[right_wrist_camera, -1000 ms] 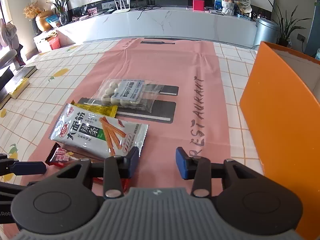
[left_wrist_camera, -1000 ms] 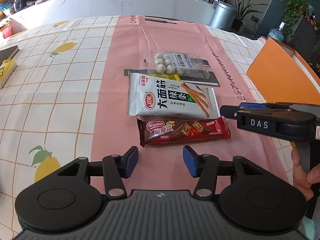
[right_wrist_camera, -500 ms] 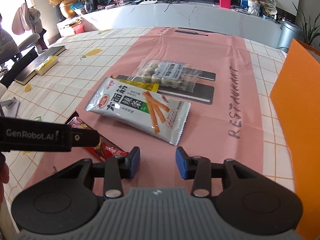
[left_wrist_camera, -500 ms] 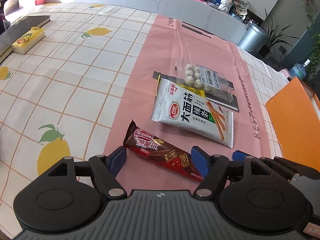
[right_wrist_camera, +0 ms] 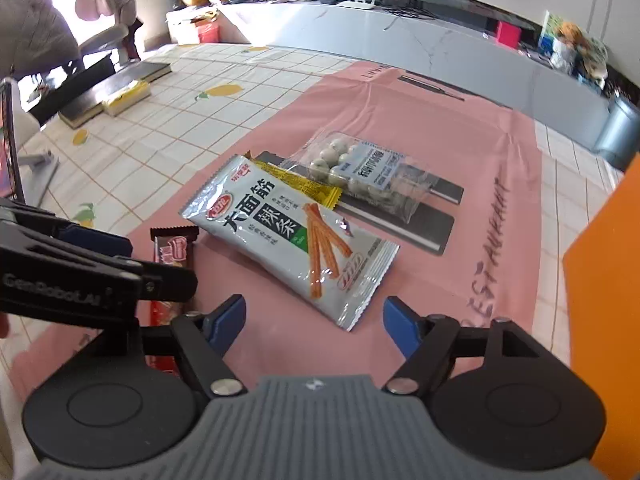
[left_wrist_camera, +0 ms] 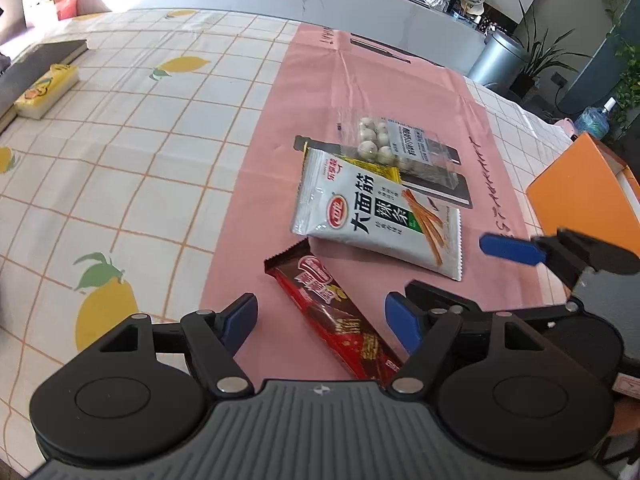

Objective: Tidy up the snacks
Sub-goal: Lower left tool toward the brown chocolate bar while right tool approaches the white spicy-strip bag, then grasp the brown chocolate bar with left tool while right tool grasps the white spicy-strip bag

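Left tool (left_wrist_camera: pixel 320 320) had just opened wide, straddling the red wafer bar (left_wrist_camera: pixel 336 316) on the worktop (left_wrist_camera: pixel 120 168). Right tool (right_wrist_camera: pixel 314 320) likewise, empty, silver packet (right_wrist_camera: pixel 292 236) at 12 o'clock. Square pads across the bar's width before closing.

A: The red wafer bar (left_wrist_camera: pixel 335 322) runs under the left gripper's body, so its near end is hidden. From the right wrist the other gripper's arm covers its middle.

B: And the yellow packet (right_wrist_camera: pixel 298 182)?

A: Mostly buried beneath the white snack bag (right_wrist_camera: pixel 292 236). The orange box (left_wrist_camera: pixel 580 196) is cut off by the frame edge.
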Demonstrator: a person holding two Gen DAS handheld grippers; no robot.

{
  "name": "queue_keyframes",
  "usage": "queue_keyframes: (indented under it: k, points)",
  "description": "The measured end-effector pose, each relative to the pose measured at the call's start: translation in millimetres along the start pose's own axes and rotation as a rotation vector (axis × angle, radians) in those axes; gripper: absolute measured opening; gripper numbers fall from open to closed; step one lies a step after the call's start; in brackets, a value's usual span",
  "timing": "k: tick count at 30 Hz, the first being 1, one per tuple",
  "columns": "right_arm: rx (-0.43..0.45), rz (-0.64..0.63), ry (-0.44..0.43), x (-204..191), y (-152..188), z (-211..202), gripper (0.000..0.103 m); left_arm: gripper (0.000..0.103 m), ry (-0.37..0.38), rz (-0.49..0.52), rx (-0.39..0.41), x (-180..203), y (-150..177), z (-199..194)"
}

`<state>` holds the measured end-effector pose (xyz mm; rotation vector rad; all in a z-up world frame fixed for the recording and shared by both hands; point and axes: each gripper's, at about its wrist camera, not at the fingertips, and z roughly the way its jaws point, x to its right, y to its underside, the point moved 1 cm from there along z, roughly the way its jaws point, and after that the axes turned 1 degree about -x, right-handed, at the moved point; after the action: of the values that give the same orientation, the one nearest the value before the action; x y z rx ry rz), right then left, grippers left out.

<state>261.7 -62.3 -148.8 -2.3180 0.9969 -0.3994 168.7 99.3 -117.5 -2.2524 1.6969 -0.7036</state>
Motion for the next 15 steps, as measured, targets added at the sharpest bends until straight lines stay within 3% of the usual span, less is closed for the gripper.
queue_keyframes:
  k: [3, 7, 10, 15]
  points:
    - [0.047, -0.173, 0.014, -3, -5, 6, 0.094, 0.081, -0.015, 0.006, -0.017, 3, 1, 3]
    - [0.040, -0.282, -0.031, -4, -13, 20, 0.095, 0.068, -0.012, 0.017, -0.014, 3, 0, 4]
    - [0.051, -0.255, -0.083, 0, -16, 28, 0.095, 0.059, -0.007, 0.013, -0.007, -4, 0, 2]
    - [0.007, -0.086, -0.144, 12, -15, 34, 0.093, 0.058, 0.001, -0.005, 0.002, -12, -1, 1]
